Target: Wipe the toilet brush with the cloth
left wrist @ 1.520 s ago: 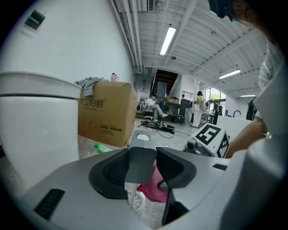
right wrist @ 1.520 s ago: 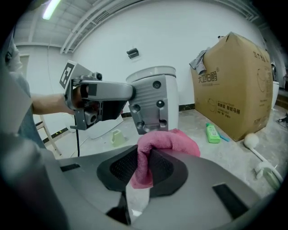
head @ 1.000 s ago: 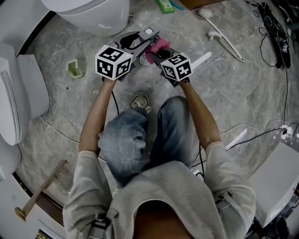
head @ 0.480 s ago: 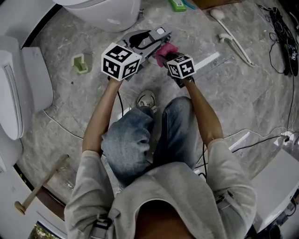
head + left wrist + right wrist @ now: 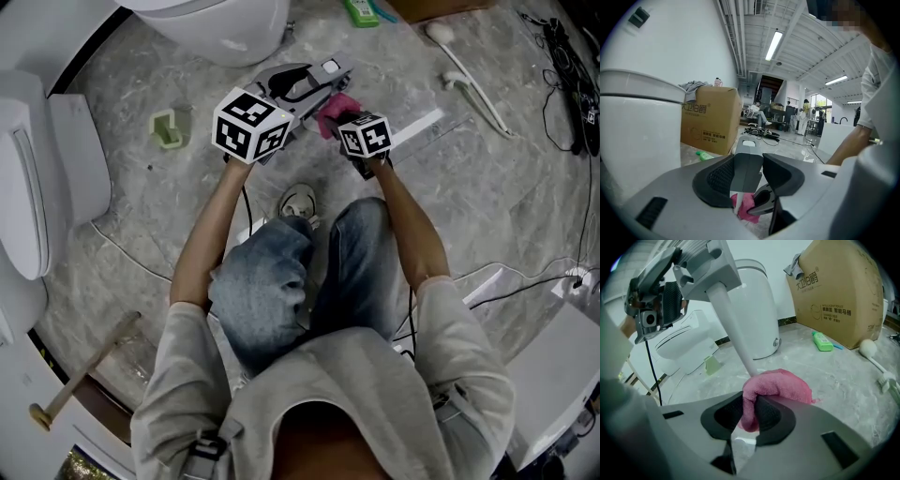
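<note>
The right gripper (image 5: 749,416) pinches a folded pink terry cloth (image 5: 780,383) lying against the slanted white plastic toilet brush (image 5: 733,329) shaft — best press the fold onto it and slide lengthwise. Farther up, the left gripper (image 5: 749,178) clamps the brush's grey handle end and should hold steady.

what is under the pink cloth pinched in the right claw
The white brush handle slants down and runs in under the cloth, which the right claw pinches. The stretch of handle wrapped by the cloth is covered and cannot be seen.
</note>
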{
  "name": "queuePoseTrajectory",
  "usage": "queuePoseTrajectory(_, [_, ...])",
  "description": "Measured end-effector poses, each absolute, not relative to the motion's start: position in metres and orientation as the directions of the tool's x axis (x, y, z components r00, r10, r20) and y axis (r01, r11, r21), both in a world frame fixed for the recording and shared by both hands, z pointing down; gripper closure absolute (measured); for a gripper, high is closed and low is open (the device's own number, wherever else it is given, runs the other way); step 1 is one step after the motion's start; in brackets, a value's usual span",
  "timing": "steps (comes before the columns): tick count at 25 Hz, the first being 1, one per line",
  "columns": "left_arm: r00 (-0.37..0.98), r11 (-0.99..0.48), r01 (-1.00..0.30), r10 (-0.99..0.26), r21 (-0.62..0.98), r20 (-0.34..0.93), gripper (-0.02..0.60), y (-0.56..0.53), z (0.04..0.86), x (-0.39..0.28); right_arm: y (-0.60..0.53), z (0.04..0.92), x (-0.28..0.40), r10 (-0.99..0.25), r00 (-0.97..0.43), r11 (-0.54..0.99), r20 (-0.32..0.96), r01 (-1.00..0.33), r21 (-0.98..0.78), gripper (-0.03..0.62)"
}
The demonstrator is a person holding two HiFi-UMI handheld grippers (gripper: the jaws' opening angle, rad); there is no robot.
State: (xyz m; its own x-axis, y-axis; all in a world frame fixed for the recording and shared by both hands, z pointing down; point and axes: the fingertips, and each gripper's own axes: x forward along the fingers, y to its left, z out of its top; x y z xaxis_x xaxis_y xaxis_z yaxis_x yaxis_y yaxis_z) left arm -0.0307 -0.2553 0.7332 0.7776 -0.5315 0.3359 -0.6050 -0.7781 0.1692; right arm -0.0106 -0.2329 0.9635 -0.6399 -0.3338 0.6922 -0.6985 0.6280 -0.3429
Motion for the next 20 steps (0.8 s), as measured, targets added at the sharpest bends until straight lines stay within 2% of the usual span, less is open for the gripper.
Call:
queuePoseTrajectory(5, [0.781,-0.786,-0.596,-0.521,0.161,0.344,0.377,-0.252,0.735,-0.031,-0.226,0.943,-0.002,-0.368,-0.667,0.647,0.647,-0.684,-0.337,0.510])
queuePoseTrajectory(14, [0.771,-0.778,-0.607,-0.528,0.163,0.356,0.376,-0.258,0.736,-0.030,-0.224,0.868,0.041,-0.561,-0.668,0.615,0.489,-0.732,-0.294,0.510])
queuePoseTrajectory(20, [0.764,-0.770,-0.621,-0.552,0.146,0.335,0.370,-0.256,0.731,-0.039,-0.215,0.848,0.065,-0.612,-0.649,0.591,0.452,-0.755,-0.283,0.510])
